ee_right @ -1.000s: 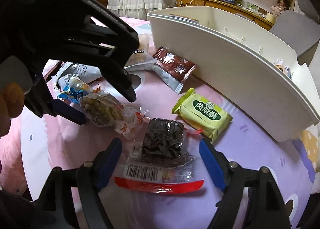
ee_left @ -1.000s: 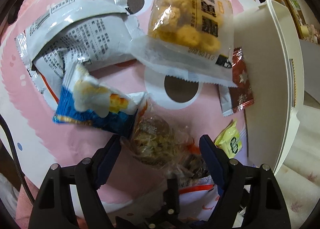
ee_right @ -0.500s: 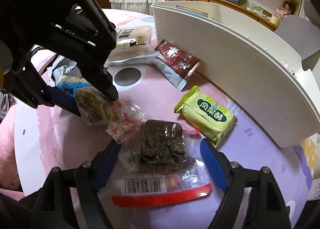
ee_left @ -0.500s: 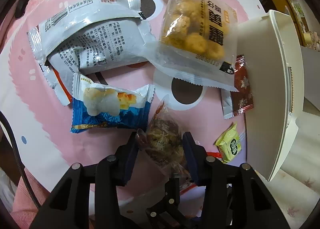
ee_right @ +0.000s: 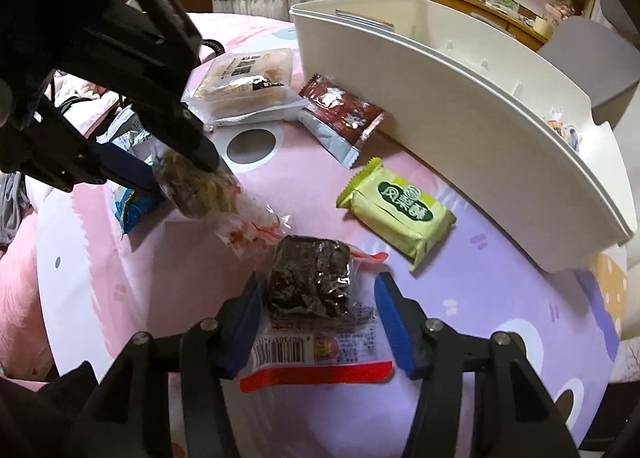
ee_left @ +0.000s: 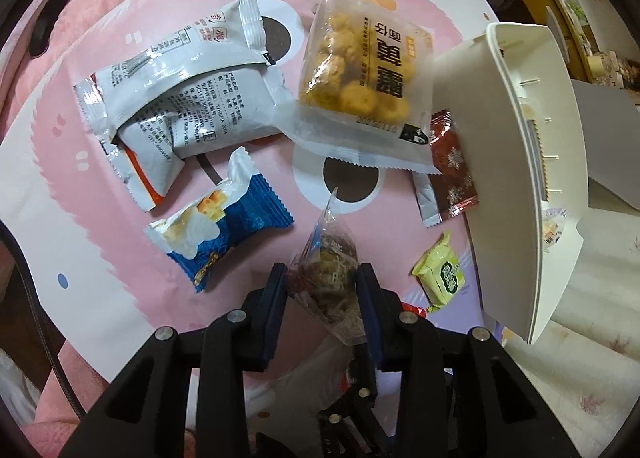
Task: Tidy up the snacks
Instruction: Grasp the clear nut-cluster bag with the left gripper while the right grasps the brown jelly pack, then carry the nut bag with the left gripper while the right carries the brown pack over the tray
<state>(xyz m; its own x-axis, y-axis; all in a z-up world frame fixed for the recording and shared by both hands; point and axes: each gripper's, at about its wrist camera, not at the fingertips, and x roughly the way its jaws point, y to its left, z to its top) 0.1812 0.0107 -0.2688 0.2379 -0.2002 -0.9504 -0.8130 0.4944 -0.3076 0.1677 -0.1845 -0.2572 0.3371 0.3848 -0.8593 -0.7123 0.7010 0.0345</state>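
My left gripper (ee_left: 322,290) is shut on a clear packet of brownish shredded snack (ee_left: 330,272) and holds it above the table; it also shows in the right wrist view (ee_right: 200,187). My right gripper (ee_right: 320,318) is partly open around a dark snack in a clear wrapper with a red edge (ee_right: 310,284) that lies on the table; the jaws do not touch it. A white storage box (ee_right: 460,105) stands at the right, also in the left wrist view (ee_left: 516,161).
On the pink round table (ee_left: 100,242) lie a blue-white packet (ee_left: 220,225), white packets (ee_left: 180,97), a bag of yellow puffs (ee_left: 360,77), a brown sachet (ee_left: 452,165) and a green pastry pack (ee_right: 396,209). A small wrapped item (ee_right: 560,127) lies inside the box.
My left gripper closed on the shredded snack packet and lifted it off the table. My right gripper moved forward around the dark snack and narrowed a little.
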